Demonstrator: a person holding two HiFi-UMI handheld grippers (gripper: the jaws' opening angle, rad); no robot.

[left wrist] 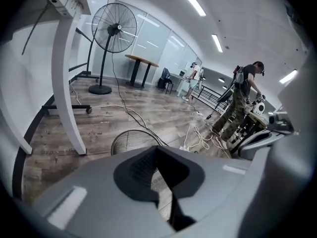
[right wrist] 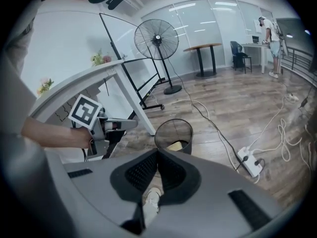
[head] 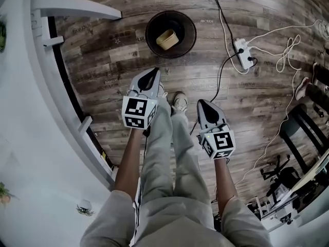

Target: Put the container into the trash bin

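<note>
Trousered legs (head: 169,179) of the person fill the lower head view, with one shoe (head: 179,102) planted just short of the trash bin (head: 186,25). Left gripper (head: 150,77) and right gripper (head: 207,109) both hang on the person's side of the trash bin, well apart from it and aimed toward it. The tan container (head: 167,39) lies inside the trash bin, leaning on its wall. A power strip (head: 243,53) and a dark cable (head: 222,68) lie to the right of the trash bin.

Left gripper view: left gripper (left wrist: 157,151) has its jaws pressed together on nothing. The mesh rim of the trash bin (left wrist: 130,142) shows just beyond the tips, and a white bench leg (left wrist: 67,83) stands to its left.

Right gripper view: right gripper (right wrist: 157,155) likewise has its jaws together and empty. Trash bin (right wrist: 173,135) holds the container (right wrist: 174,146).

Hazard, as judged: the deposit looks complete, so what remains to go wrong lies in pulling away. A foot or a low gripper swung toward the trash bin could tip so light a mesh vessel and spill the container. The cable beside it could catch the shoe.
</note>
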